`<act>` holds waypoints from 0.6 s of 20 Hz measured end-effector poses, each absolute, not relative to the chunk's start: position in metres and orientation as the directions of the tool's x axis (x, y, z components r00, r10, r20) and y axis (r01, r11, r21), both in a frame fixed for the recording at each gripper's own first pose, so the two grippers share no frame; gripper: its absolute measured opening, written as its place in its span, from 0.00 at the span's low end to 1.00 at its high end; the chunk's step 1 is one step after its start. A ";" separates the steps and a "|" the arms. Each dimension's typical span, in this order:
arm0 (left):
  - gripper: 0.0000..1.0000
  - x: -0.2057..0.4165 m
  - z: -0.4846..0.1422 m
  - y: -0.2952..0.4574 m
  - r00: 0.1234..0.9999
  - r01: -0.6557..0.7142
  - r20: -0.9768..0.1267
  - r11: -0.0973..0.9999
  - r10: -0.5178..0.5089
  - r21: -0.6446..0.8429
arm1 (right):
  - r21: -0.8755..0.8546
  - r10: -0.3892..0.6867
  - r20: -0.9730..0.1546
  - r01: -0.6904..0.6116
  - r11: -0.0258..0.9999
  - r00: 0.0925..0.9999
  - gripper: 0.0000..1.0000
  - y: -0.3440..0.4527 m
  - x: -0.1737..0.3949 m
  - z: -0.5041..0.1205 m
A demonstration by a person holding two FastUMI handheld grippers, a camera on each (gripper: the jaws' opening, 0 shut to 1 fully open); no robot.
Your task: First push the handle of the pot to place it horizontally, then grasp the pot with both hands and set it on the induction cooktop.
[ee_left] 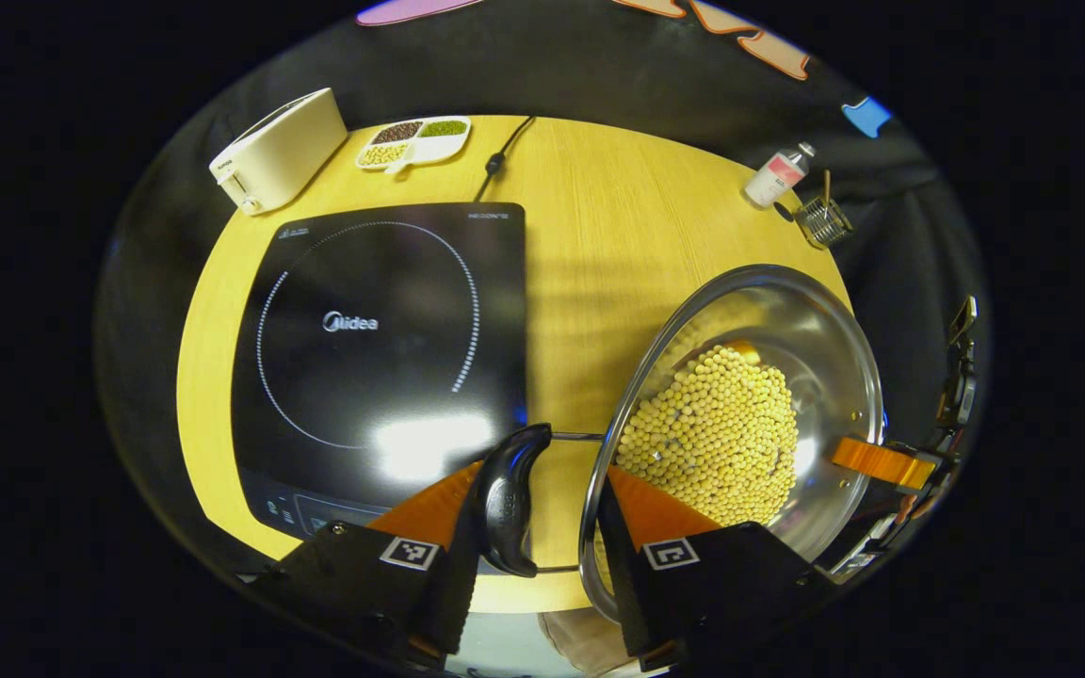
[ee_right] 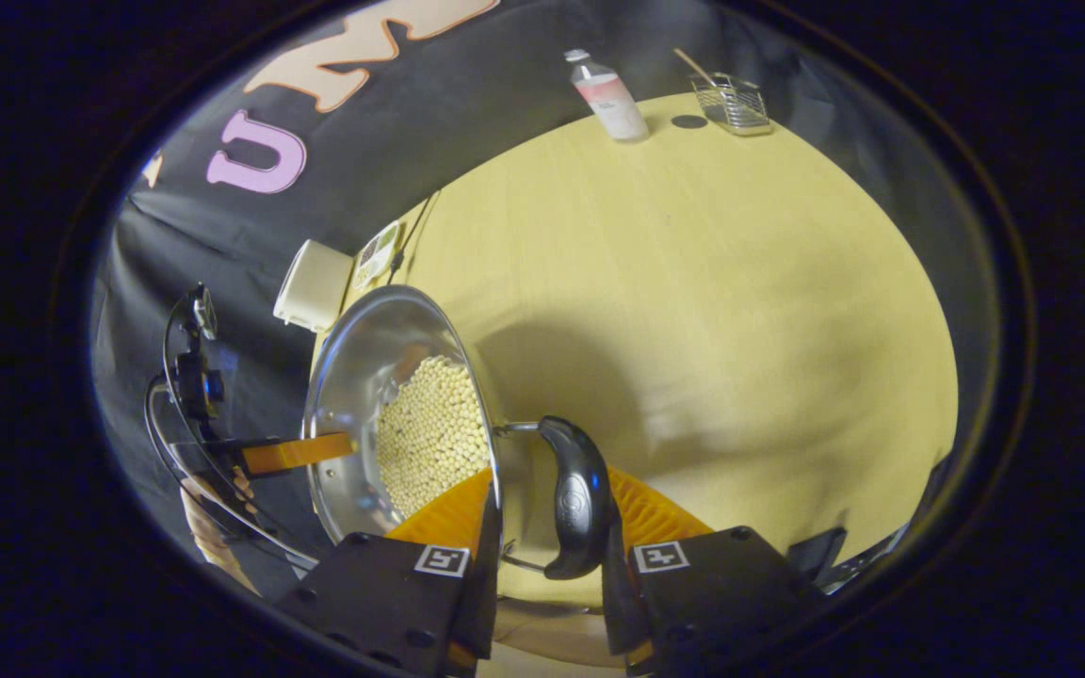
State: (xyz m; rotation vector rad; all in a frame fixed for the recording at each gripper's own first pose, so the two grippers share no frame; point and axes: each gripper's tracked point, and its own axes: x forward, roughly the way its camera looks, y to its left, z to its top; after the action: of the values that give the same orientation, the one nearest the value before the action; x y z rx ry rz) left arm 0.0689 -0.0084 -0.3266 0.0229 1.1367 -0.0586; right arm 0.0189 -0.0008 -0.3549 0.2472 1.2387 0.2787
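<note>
Both views are lit brightly from overhead, with white glare thrown on the induction cooktop and inside the pot, soft shadows cast across the table, and straight lines bent by fisheye distortion towards the edges.

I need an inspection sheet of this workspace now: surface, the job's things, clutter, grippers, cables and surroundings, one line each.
Surface: yellow wooden table, round edge.
Job's things: steel pot full of yellow beans, beside the black induction cooktop, not on it.
Clutter: cream toaster, divided dish of grains, bottle, wire basket.
Grippers: left gripper around one black pot handle; right gripper around the other handle; contact unclear.
Cables: black cord behind the cooktop.
Surroundings: black cloth wall.
</note>
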 end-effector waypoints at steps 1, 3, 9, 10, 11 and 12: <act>0.64 0.069 -0.321 0.002 0.423 0.063 -0.905 0.998 -0.037 -0.012 | 0.334 0.339 -0.890 -0.069 0.940 0.304 0.49 0.013 0.013 -0.352; 0.64 0.069 -0.313 0.024 0.423 0.075 -0.905 0.997 -0.040 -0.009 | 0.336 0.337 -0.891 -0.059 0.940 0.304 0.49 0.037 0.004 -0.351; 0.65 0.072 -0.308 0.086 0.433 0.062 -0.901 0.998 -0.039 -0.013 | 0.315 0.318 -0.901 -0.060 0.947 0.296 0.48 0.099 -0.012 -0.359; 0.64 0.073 -0.308 0.096 0.435 0.054 -0.900 0.998 -0.040 -0.018 | 0.311 0.316 -0.902 -0.066 0.948 0.294 0.48 0.109 -0.013 -0.361; 0.64 0.073 -0.308 0.106 0.437 0.047 -0.899 0.999 -0.041 -0.023 | 0.307 0.314 -0.902 -0.069 0.949 0.295 0.48 0.119 -0.013 -0.363; 0.66 0.075 -0.307 0.115 0.437 0.042 -0.899 0.999 -0.040 -0.024 | 0.305 0.313 -0.903 -0.074 0.950 0.295 0.48 0.129 -0.011 -0.365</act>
State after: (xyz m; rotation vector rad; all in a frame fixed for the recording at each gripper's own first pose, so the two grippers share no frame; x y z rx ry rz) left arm 0.0749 0.1152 -0.3071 0.0021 1.1178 -0.0512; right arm -0.0112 0.1287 -0.3654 0.2205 1.2477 0.2600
